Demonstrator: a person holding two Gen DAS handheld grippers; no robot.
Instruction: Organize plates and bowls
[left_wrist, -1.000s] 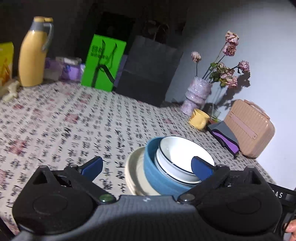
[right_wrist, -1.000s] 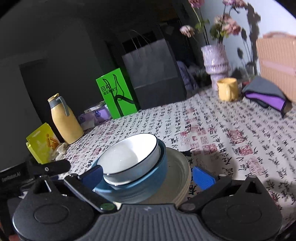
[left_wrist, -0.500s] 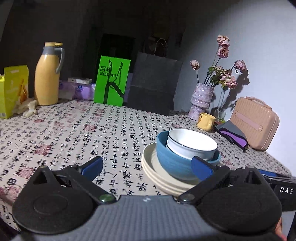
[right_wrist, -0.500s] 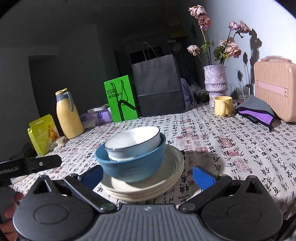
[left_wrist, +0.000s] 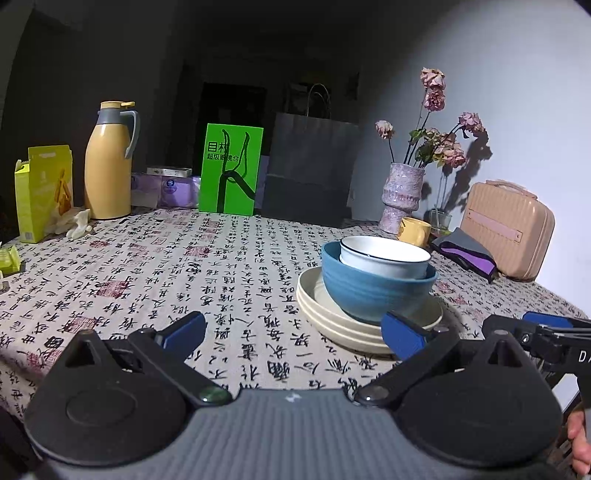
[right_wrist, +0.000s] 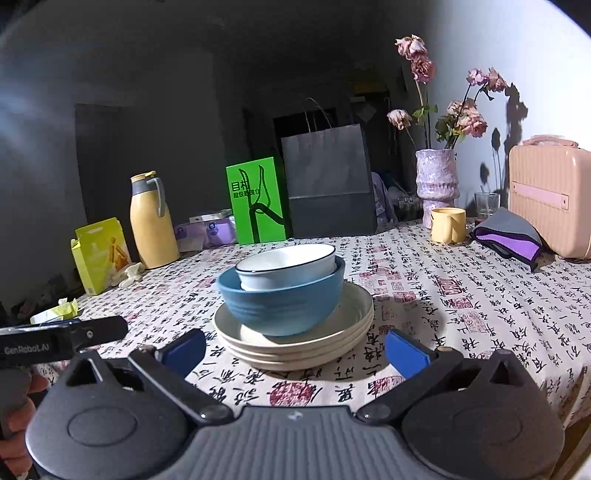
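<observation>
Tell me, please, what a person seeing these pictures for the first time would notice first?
The eye goes first to the dish stack near the table's front edge: a white bowl nested in a blue bowl on a pile of cream plates. Next comes the bright green bag standing at the back, beside a dark paper bag. Dried flowers in a purple vase stand far right.

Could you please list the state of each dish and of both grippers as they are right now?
white bowl: upright, nested in the blue bowl.
blue bowl: upright, on the plate stack.
cream plates: stacked on the tablecloth.
left gripper: open, holding nothing.
right gripper: open, holding nothing.
yellow mug: upright.
yellow box: top flap open.
</observation>
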